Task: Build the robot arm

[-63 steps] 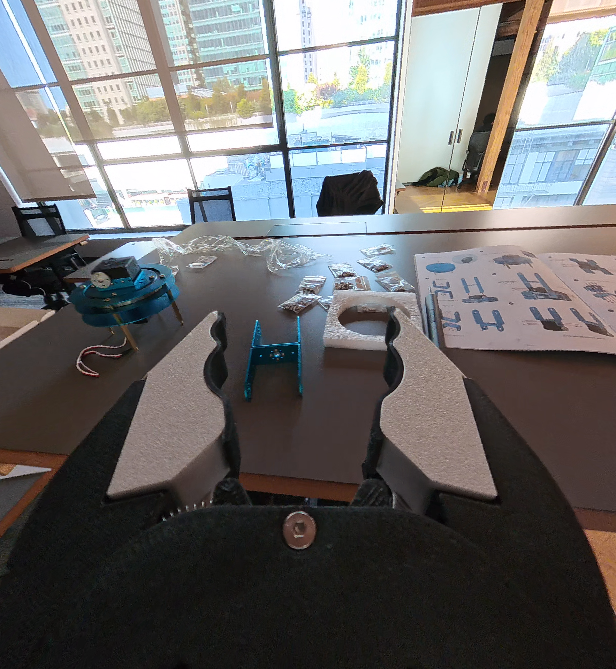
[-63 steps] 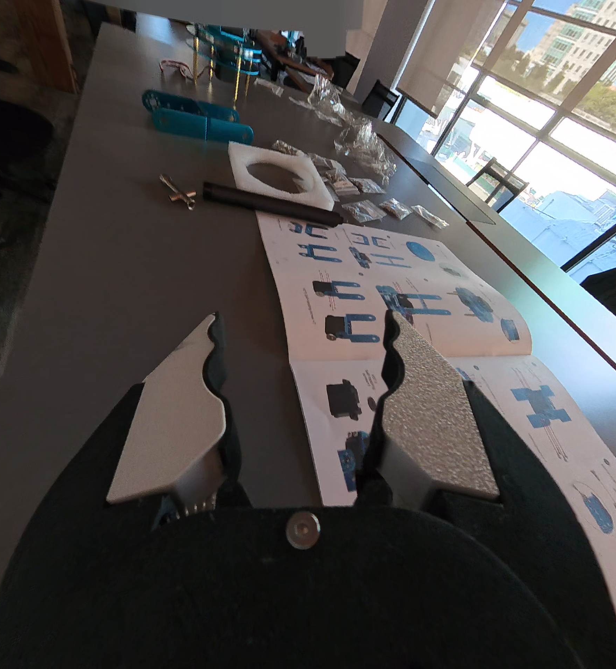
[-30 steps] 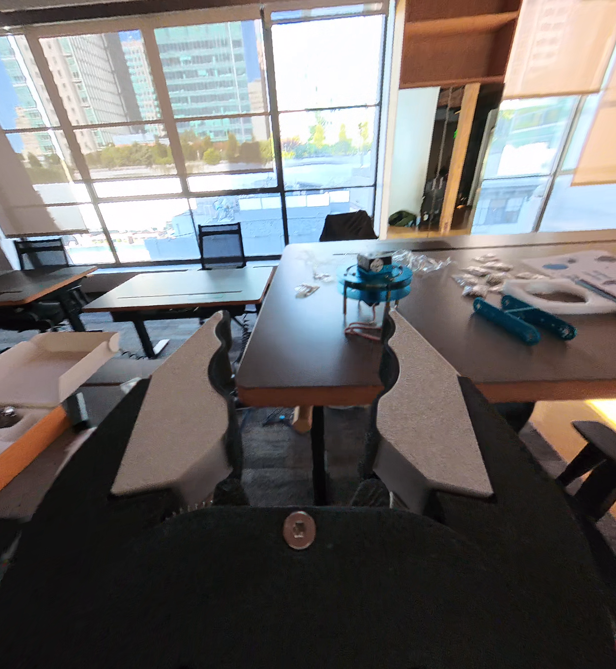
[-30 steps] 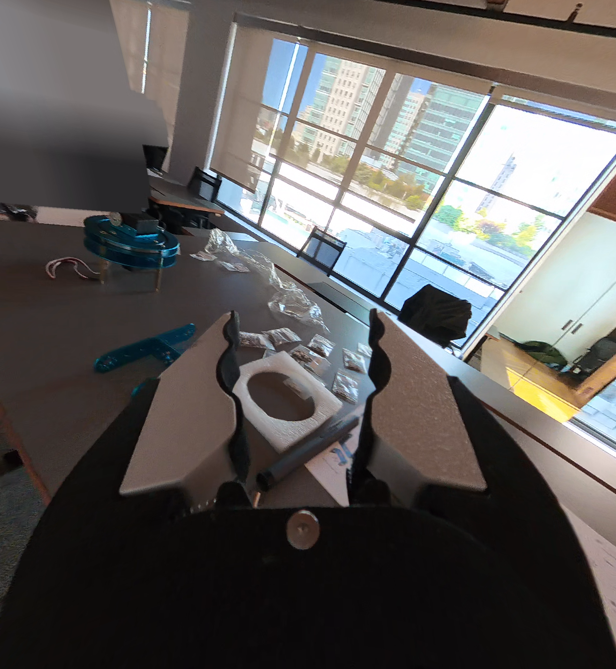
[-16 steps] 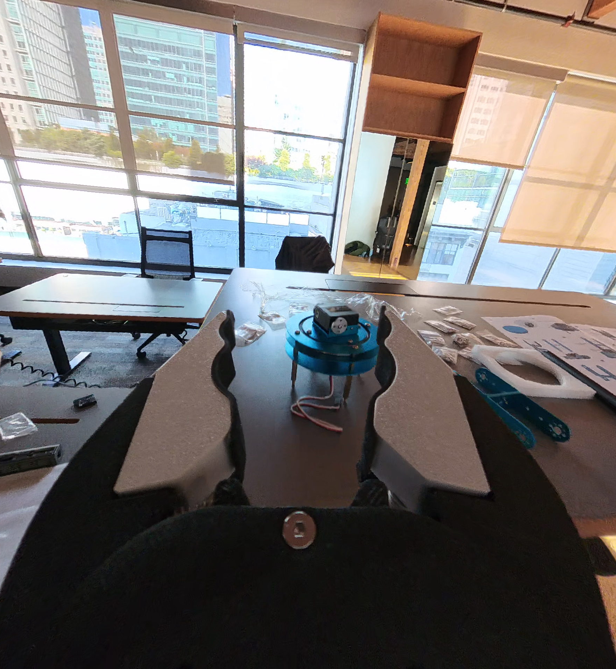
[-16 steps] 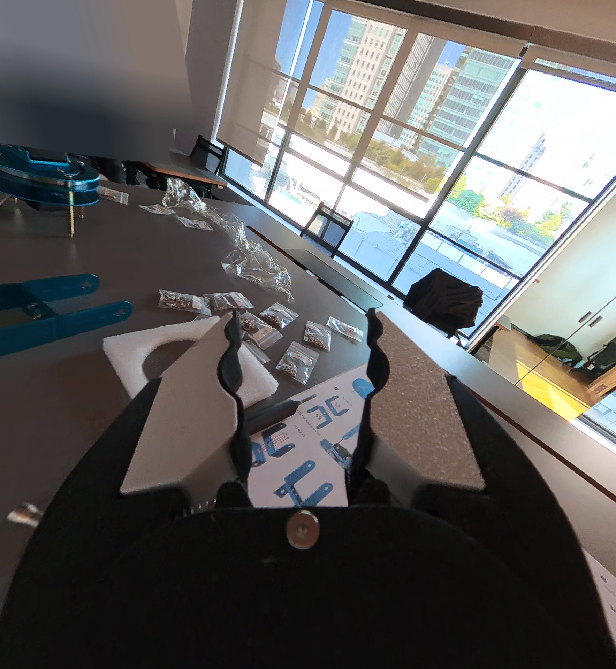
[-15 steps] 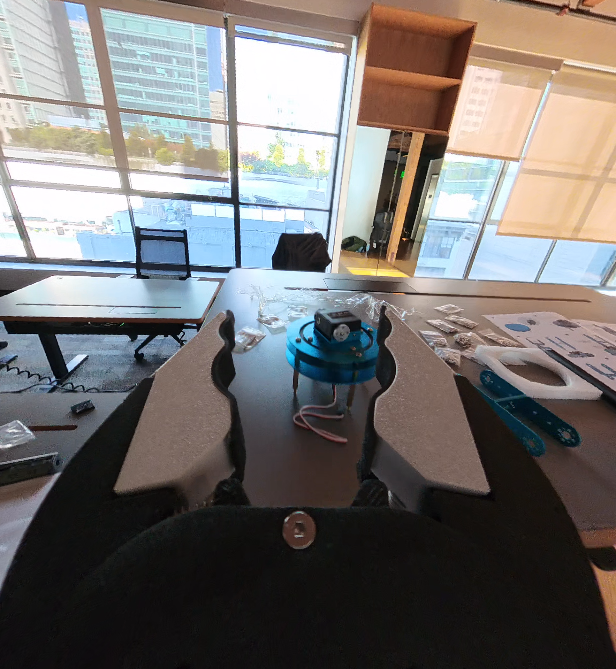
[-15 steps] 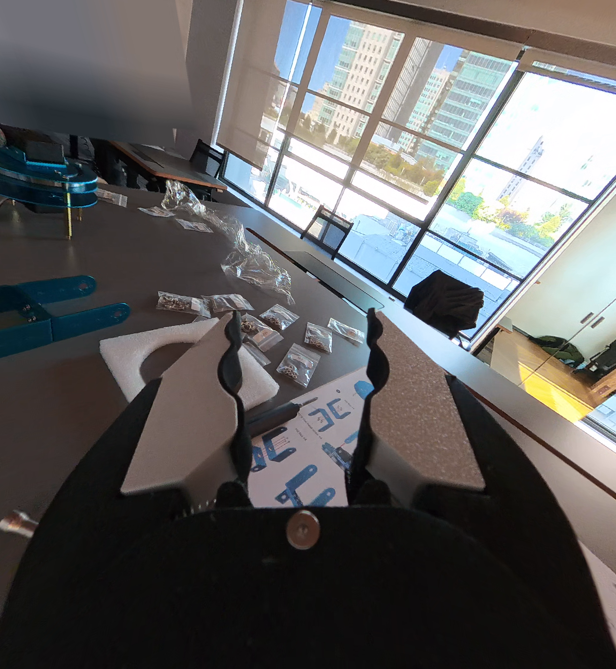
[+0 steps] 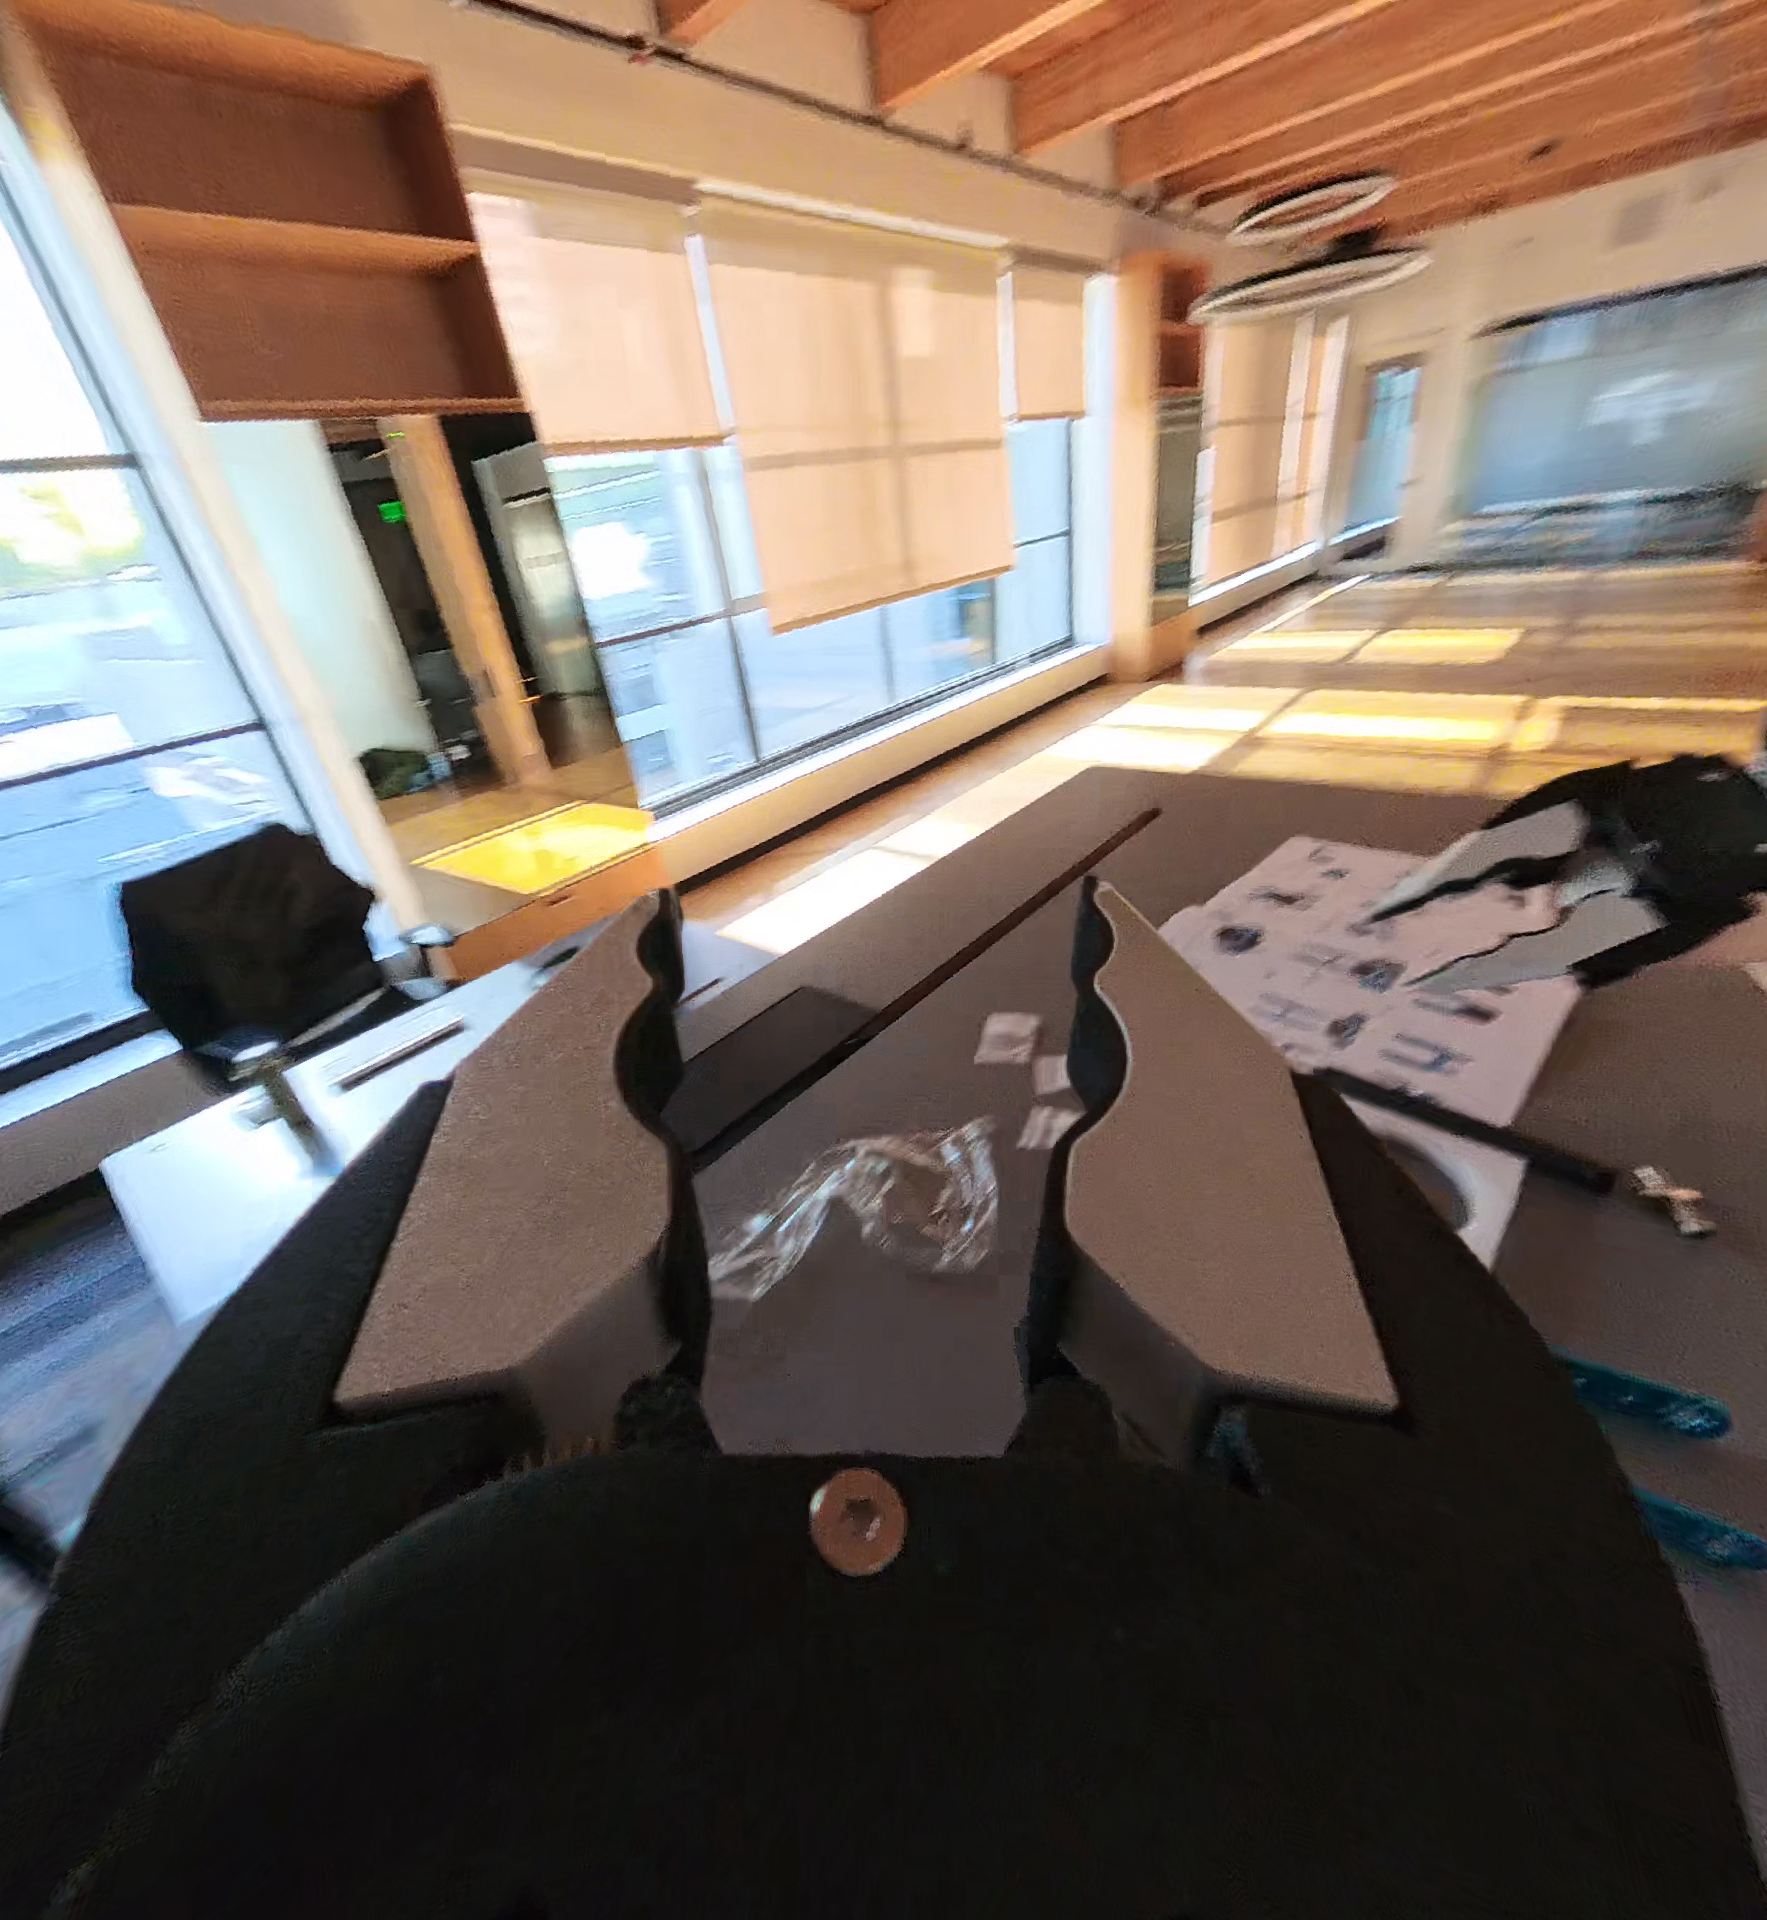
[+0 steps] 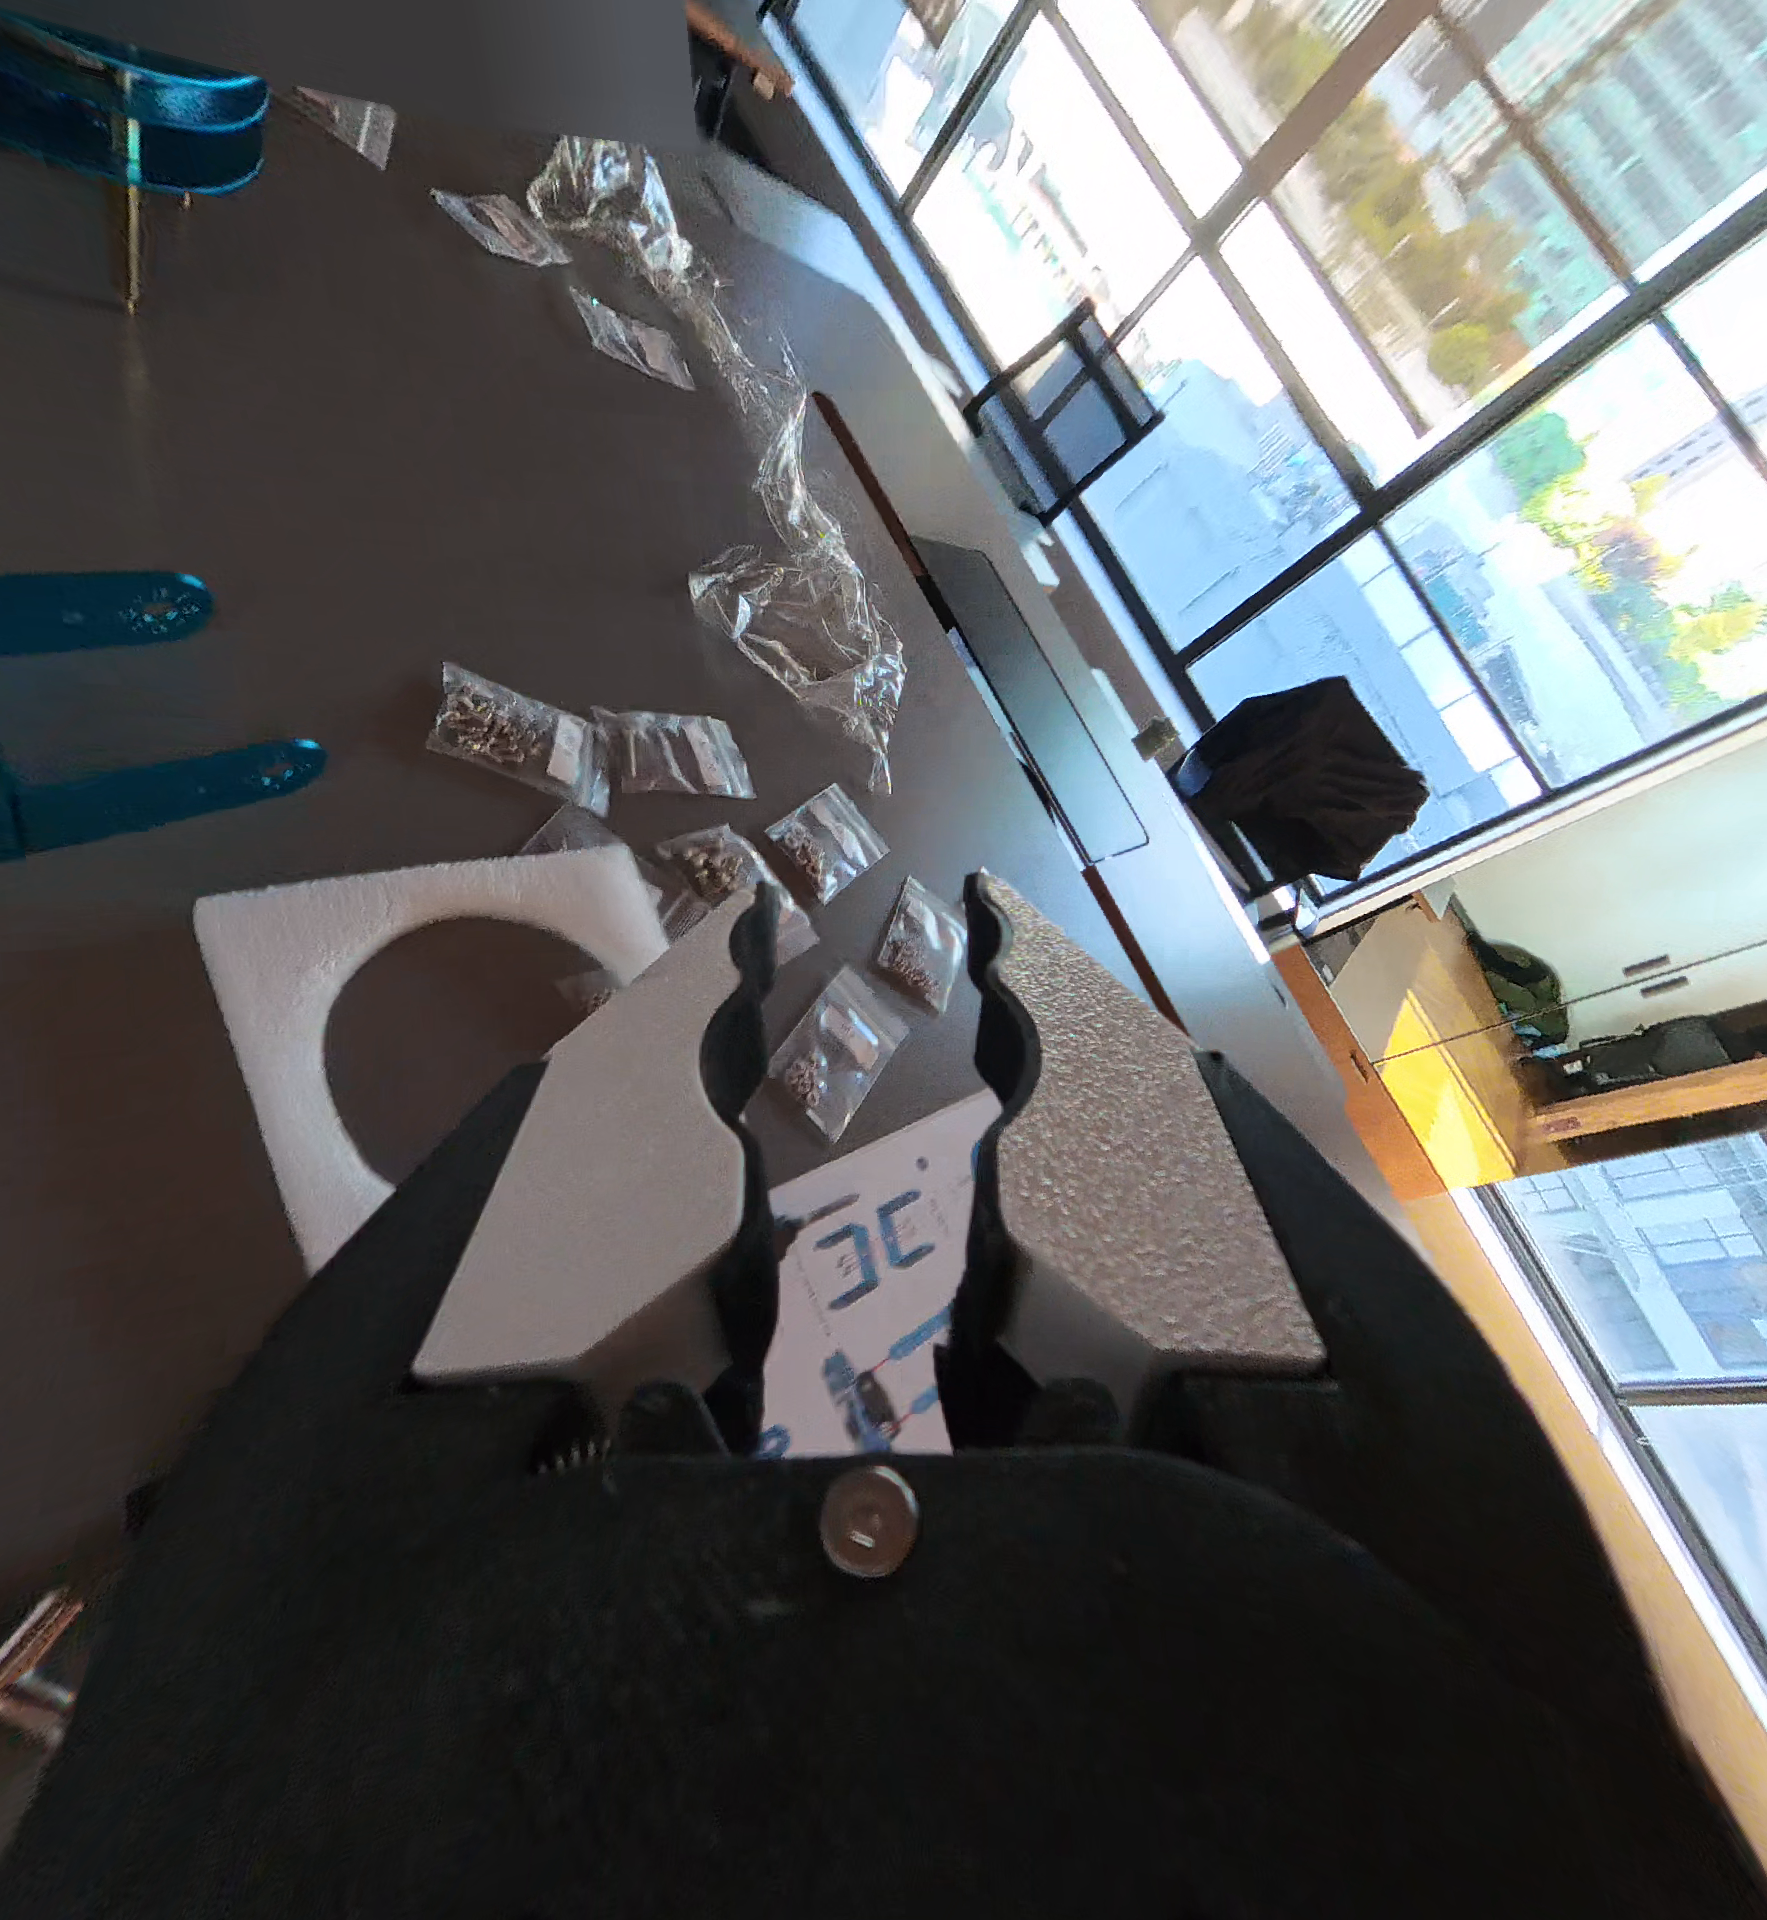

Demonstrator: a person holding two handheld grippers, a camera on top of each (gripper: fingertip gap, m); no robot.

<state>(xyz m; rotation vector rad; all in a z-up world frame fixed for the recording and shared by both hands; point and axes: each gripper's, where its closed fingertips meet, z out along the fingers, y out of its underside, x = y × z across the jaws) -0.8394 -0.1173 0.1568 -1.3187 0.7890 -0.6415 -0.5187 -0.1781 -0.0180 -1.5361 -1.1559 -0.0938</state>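
Observation:
My left gripper (image 9: 879, 904) is open and empty, held above the dark table (image 9: 858, 1351). A crumpled clear plastic wrap (image 9: 858, 1195) lies below, between its fingers; this view is blurred. My right gripper (image 10: 868, 894) is open and empty, its jaws fairly close together. It hovers over small clear bags of screws (image 10: 837, 1039) beside a white foam square with a round hole (image 10: 276, 987), above the edge of an instruction sheet (image 10: 879, 1247). It also shows at the right of the left wrist view (image 9: 1398, 951), over the sheet (image 9: 1326, 997).
A blue U-shaped bracket (image 10: 79, 707) and a blue round base on legs (image 10: 131, 114) stand to the left. Clear plastic wrap (image 10: 806, 603) lies farther off. A black rod (image 9: 1461, 1122) and a small cross wrench (image 9: 1668, 1210) lie by the foam (image 9: 1471, 1195). Windows and chairs lie beyond the table.
The left gripper has swung right, from the blue round base to the plastic wrap. The right gripper has rolled and tipped down over the small bags, with its jaws slightly closer.

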